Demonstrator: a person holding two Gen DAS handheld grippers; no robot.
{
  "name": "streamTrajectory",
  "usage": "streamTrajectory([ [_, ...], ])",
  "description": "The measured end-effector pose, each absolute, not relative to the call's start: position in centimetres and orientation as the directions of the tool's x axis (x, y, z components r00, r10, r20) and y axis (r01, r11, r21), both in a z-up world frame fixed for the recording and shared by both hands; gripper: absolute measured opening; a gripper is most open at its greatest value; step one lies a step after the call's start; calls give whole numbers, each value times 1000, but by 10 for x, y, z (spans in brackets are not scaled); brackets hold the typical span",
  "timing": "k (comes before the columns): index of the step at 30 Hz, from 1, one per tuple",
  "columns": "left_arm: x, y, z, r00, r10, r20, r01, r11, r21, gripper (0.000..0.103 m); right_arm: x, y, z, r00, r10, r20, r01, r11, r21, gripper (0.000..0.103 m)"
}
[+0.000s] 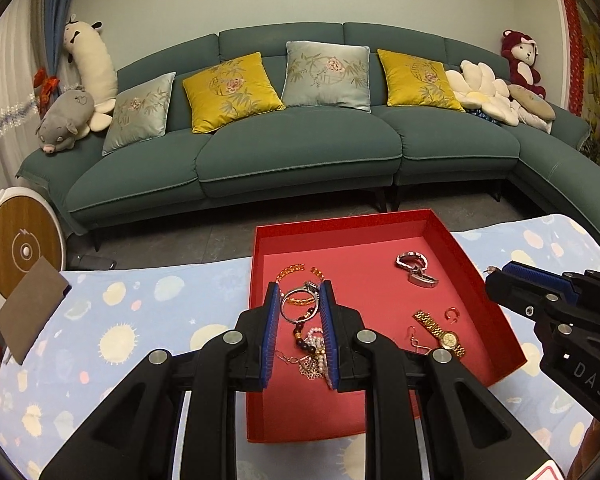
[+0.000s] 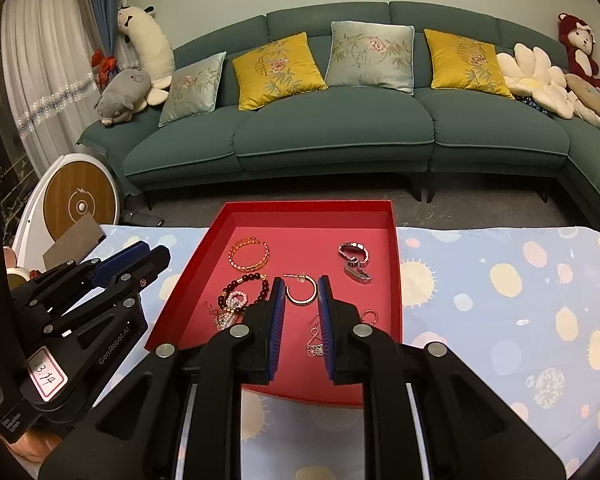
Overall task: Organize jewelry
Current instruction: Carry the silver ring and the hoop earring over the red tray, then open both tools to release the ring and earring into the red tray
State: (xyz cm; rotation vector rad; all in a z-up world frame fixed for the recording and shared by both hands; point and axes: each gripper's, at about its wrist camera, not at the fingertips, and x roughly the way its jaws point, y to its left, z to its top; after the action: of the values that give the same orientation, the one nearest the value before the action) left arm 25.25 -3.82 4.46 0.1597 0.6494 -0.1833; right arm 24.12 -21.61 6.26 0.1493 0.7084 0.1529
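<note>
A shallow red tray (image 1: pixel 464 252) (image 2: pixel 394 264) on the patterned cloth holds jewelry. My left gripper (image 1: pixel 300 292) is shut on a silver ring-shaped bangle (image 1: pixel 298 307) held between its tips above the tray's left part. Below lie an amber bead bracelet (image 1: pixel 296 269), dark beads with pearls (image 1: pixel 312 340), a gold watch (image 1: pixel 440 330) and a silver clasp piece (image 1: pixel 414 266). My right gripper (image 2: pixel 300 286) is shut on a gold hoop earring (image 2: pixel 300 290) over the tray's middle. A drop earring (image 2: pixel 315 340) lies beneath it. The amber bracelet (image 2: pixel 249 256) and dark beads (image 2: pixel 244 290) lie left.
The table wears a light blue cloth with yellow sun spots (image 2: pixel 500 300). A teal sofa with cushions (image 1: pixel 300 132) stands beyond it. A round wood-faced appliance (image 1: pixel 22 248) and a brown card (image 1: pixel 30 312) are at the left edge.
</note>
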Motion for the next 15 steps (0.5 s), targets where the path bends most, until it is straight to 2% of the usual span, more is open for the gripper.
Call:
streamTrajectory([
  [15,286,-35,9,767,-87,-636,203,973,112,18,279,-205,24,713,189,-675,-96,980,173,16],
])
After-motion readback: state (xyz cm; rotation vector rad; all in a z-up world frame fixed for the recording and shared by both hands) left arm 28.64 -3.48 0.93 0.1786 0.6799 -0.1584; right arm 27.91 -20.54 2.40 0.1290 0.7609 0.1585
